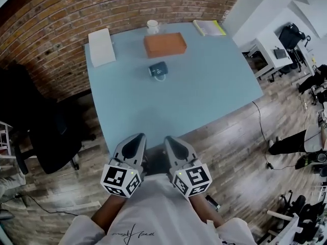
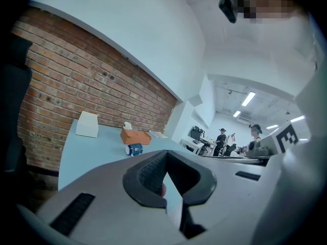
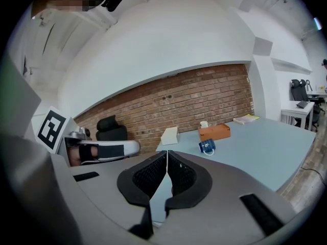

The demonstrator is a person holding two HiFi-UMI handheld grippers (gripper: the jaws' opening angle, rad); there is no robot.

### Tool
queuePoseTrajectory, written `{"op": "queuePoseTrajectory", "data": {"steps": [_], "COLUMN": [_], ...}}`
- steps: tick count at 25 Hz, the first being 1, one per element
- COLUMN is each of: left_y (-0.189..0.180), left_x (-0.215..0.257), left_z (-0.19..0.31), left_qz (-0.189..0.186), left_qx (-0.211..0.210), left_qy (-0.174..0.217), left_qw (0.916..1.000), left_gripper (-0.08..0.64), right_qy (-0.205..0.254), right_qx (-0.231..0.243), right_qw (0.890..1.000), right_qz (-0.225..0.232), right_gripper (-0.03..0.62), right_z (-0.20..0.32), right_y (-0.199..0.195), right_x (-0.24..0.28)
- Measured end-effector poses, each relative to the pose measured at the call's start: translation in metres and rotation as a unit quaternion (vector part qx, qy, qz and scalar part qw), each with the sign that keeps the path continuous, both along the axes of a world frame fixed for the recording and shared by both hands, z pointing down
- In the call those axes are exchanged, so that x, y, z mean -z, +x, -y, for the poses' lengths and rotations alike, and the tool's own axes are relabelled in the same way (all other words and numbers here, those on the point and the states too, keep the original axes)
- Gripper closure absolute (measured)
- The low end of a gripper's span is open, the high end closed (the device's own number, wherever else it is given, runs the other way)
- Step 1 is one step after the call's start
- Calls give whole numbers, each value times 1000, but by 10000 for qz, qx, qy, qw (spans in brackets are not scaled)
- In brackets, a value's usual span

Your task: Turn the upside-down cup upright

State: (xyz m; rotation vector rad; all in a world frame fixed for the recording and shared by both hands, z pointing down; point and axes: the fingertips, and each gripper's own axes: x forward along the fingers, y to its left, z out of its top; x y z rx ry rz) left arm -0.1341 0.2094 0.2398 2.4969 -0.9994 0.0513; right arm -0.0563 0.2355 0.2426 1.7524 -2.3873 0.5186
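Jaws on both grippers are closed on nothing. I read the left gripper [image 2: 165,153] and the right gripper [image 3: 166,153] each with tips pressed together, held side by side close to the person's body by the near edge of the tabletop [image 1: 204,101]. Far across it, the dark blue cup [image 1: 158,70] appears to lie on its side, just in front of an orange box [image 1: 165,44], well apart from both grippers. A white box [image 1: 101,47] sits to its left.

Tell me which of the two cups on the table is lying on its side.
The dark blue mug in front of the orange box lies on its side; the white cup behind the box stands on end.
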Motion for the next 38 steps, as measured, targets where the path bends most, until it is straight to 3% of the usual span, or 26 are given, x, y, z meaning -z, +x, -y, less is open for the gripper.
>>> {"op": "queuePoseTrajectory", "data": {"steps": [9,21,38], "left_y": [13,31,80], "left_x": [-4,-12,-13], "left_z": [10,56,132], "left_qz": [52,156,202], "left_qx": [78,161,433], "left_qy": [-52,-205,-308], "left_qw": [9999,9995,9984], "left_gripper": [551,551,551], "right_qy": [214,35,-72], "right_qx": [-129,117,548], "right_qw": [9996,9998,9984], "right_qz": [100,142,121], "right_gripper": [570,569,569], "right_z": [9,61,142], "right_y": [35,47,98], "right_x": [8,-1,-2]}}
